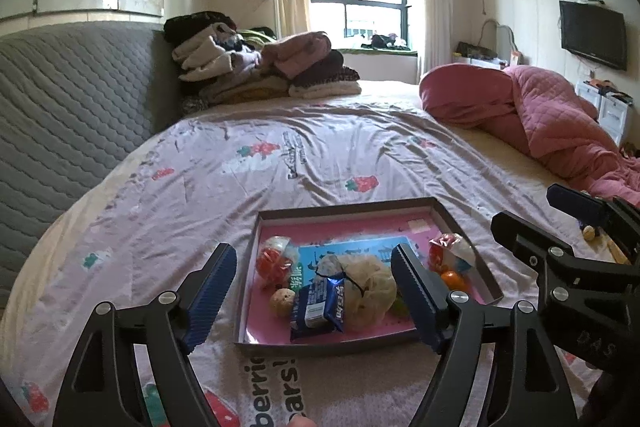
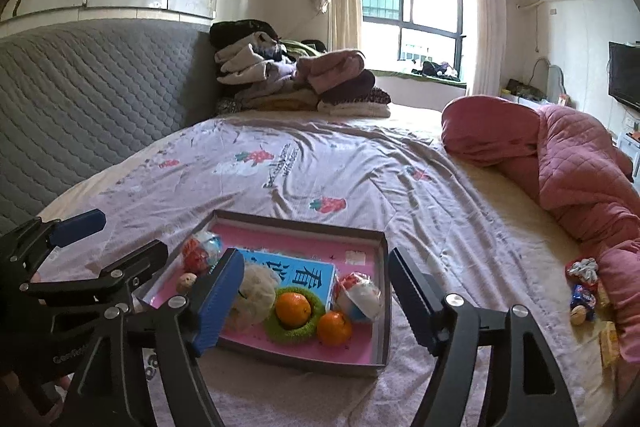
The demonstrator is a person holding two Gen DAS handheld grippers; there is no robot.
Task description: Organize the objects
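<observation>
bed [image 2: 360, 167], tray [image 2: 382, 311], clothes pile [image 2: 296, 83], quilt [image 2: 568, 155]

- Tray [image 2: 382, 291]: stiff cardboard walls, matt brown; pink paper-like floor, smooth
- Book [image 2: 304, 273]: glossy blue paper cover
- Two oranges [image 2: 293, 308]: dimpled, slightly shiny peel; ring [image 2: 280, 333] beneath one: fuzzy green fibre
- Snack wrapper [image 1: 316, 307]: crinkled glossy plastic film
- Left gripper [image 1: 316, 297]: matt black plastic arms, metal screws, ribbed blue pads
- Bedsheet [image 1: 320, 163]: thin printed cloth, creased; headboard [image 1: 68, 99]: quilted grey fabric
</observation>
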